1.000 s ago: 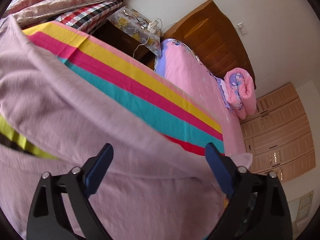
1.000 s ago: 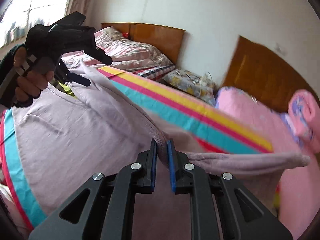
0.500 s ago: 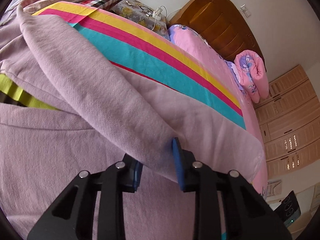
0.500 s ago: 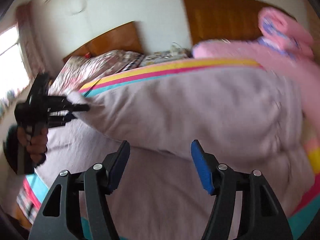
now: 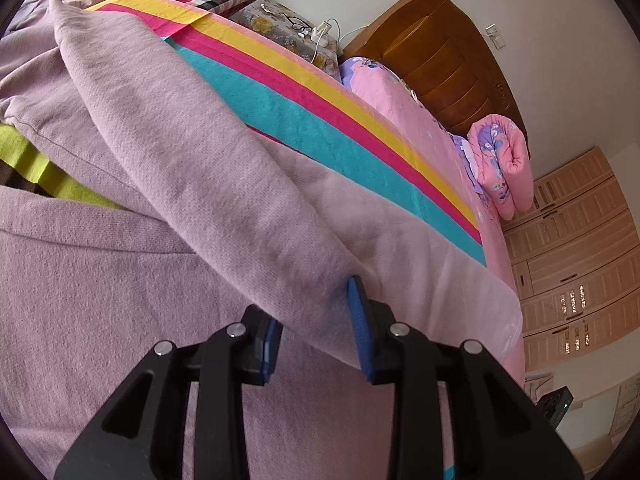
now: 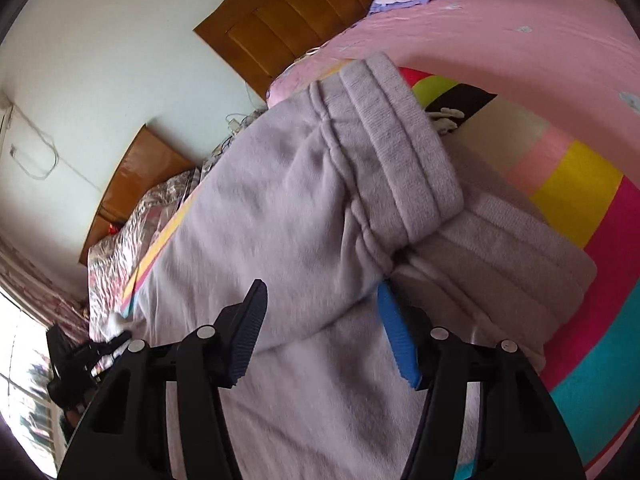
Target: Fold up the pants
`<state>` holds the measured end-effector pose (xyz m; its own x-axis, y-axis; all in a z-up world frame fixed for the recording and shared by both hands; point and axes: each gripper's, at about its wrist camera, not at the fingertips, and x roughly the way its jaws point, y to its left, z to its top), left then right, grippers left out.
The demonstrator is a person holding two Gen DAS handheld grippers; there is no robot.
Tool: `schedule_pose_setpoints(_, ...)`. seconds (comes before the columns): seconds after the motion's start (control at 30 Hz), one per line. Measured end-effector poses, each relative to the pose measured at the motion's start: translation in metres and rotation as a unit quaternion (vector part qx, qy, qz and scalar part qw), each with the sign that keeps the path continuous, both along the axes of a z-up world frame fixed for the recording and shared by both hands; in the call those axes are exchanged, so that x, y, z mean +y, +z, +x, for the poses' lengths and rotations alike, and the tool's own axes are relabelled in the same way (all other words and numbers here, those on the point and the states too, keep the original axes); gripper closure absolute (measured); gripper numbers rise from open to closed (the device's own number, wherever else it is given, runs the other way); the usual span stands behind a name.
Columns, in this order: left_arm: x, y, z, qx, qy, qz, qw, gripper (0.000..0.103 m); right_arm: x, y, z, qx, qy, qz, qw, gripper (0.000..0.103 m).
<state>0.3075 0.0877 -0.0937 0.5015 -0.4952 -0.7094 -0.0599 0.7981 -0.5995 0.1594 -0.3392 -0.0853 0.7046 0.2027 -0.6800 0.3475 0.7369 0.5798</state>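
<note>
The lilac pants (image 5: 132, 264) lie spread on a striped blanket (image 5: 320, 120) on the bed. My left gripper (image 5: 316, 332) pinches a raised fold of the pants between its blue pads, and its jaws are opening slightly. In the right wrist view the pants (image 6: 280, 208) bulge up, with a ribbed band (image 6: 400, 152) folded over at the far end. My right gripper (image 6: 320, 336) is rolled over and stands wide around that bulge; its jaws are closing and the pads do not press the cloth. The left gripper (image 6: 100, 352) shows small at the lower left.
A second bed with a pink sheet (image 5: 400, 96), a wooden headboard (image 5: 440, 52) and a rolled pink quilt (image 5: 504, 168) stands beyond. A nightstand (image 5: 280, 24) with glasses and a charger sits between the beds. Wardrobe doors (image 5: 580, 260) are at the right.
The left gripper sank and shut on a fold of the pants. The right gripper let go of the cloth, opened wide, rolled over and swung sideways to the ribbed band end.
</note>
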Motion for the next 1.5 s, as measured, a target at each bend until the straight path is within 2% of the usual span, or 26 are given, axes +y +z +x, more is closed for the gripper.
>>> schedule_pose_setpoints(0.03, -0.001, 0.001, 0.002, -0.001, 0.0, 0.002, 1.0, 0.071, -0.002, 0.0, 0.004, 0.003, -0.003, 0.006, 1.0, 0.046)
schedule_pose_setpoints(0.1, -0.003, 0.004, 0.002, -0.005, 0.0, 0.006, 1.0, 0.071, -0.001, -0.002, 0.008, 0.013, -0.01, 0.008, 1.0, 0.055)
schedule_pose_setpoints(0.17, -0.003, 0.006, 0.002, -0.007, 0.002, 0.003, 1.0, 0.072, -0.008, -0.008, 0.007, 0.026, -0.022, 0.017, 0.999, 0.076)
schedule_pose_setpoints(0.27, 0.0, 0.008, 0.001, -0.014, 0.008, -0.002, 0.9999, 0.081, -0.017, -0.012, 0.007, 0.032, -0.032, 0.035, 0.998, 0.089)
schedule_pose_setpoints(0.33, 0.002, 0.009, -0.002, -0.021, 0.009, -0.003, 0.9997, 0.09, -0.017, -0.009, 0.004, 0.018, -0.031, 0.027, 0.999, 0.094)
schedule_pose_setpoints(0.4, 0.002, 0.015, -0.004, -0.033, 0.008, 0.0, 0.9994, 0.093, -0.014, 0.0, 0.004, 0.001, -0.03, 0.011, 1.0, 0.095)
schedule_pose_setpoints(0.47, 0.0, 0.025, -0.004, -0.049, 0.0, 0.003, 0.9988, 0.095, -0.013, 0.022, 0.014, -0.023, -0.018, -0.01, 1.0, 0.096)
schedule_pose_setpoints(0.53, -0.004, 0.045, 0.002, -0.067, -0.015, 0.022, 0.9974, 0.095, -0.015, 0.056, 0.031, -0.053, -0.007, -0.031, 0.998, 0.097)
schedule_pose_setpoints(0.6, -0.004, 0.075, 0.015, -0.083, -0.017, 0.022, 0.9962, 0.095, -0.02, 0.09, 0.048, -0.082, -0.001, -0.046, 0.996, 0.097)
schedule_pose_setpoints(0.67, 0.0, 0.104, 0.023, -0.096, -0.01, 0.019, 0.9952, 0.095, -0.024, 0.127, 0.059, -0.121, 0.003, -0.04, 0.992, 0.097)
schedule_pose_setpoints(0.73, 0.003, 0.14, 0.017, -0.124, -0.002, 0.017, 0.9922, 0.095, -0.023, 0.154, 0.054, -0.154, 0.012, -0.053, 0.987, 0.097)
schedule_pose_setpoints(0.8, 0.005, 0.169, -0.006, -0.158, -0.004, 0.018, 0.9873, 0.095, -0.026, 0.161, 0.038, -0.171, 0.022, -0.049, 0.984, 0.097)
schedule_pose_setpoints(0.87, 0.005, 0.181, -0.04, -0.177, -0.011, 0.011, 0.9841, 0.094, -0.033, 0.147, 0.011, -0.167, 0.029, -0.033, 0.985, 0.097)
schedule_pose_setpoints(0.97, 0.0, 0.156, -0.102, -0.178, -0.042, 0.024, 0.9828, 0.093, -0.044, 0.103, -0.041, -0.125, 0.027, -0.023, 0.992, 0.097)
schedule_pose_setpoints(1.03, -0.005, 0.115, -0.138, -0.16, -0.067, 0.038, 0.984, 0.091, -0.047, 0.061, -0.061, -0.073, 0.029, -0.016, 0.997, 0.097)
schedule_pose_setpoints(1.1, -0.013, 0.066, -0.153, -0.111, -0.086, 0.07, 0.9876, 0.091, -0.044, 0.027, -0.073, -0.028, 0.033, -0.015, 0.999, 0.097)
schedule_pose_setpoints(1.17, -0.019, 0.032, -0.156, -0.079, -0.095, 0.087, 0.9886, 0.091, -0.04, 0.008, -0.08, -0.005, 0.033, -0.027, 0.999, 0.097)
schedule_pose_setpoints(1.23, -0.025, 0.015, -0.155, -0.076, -0.1, 0.117, 0.9852, 0.09, -0.044, 0.005, -0.087, -0.011, 0.021, -0.009, 1.0, 0.097)
schedule_pose_setpoints(1.27, -0.026, 0.014, -0.154, -0.076, -0.101, 0.119, 0.9849, 0.09, -0.046, 0.009, -0.089, -0.021, 0.015, -0.008, 1.0, 0.102)
schedule_pose_setpoints(1.4, -0.021, 0.032, -0.155, -0.097, -0.095, 0.112, 0.9843, 0.09, -0.053, 0.047, -0.097, -0.066, -0.004, -0.045, 0.997, 0.101)
schedule_pose_setpoints(1.5, -0.021, 0.049, -0.159, -0.117, -0.094, 0.12, 0.9814, 0.089, -0.055, 0.054, -0.103, -0.06, -0.001, -0.056, 0.997, 0.098)
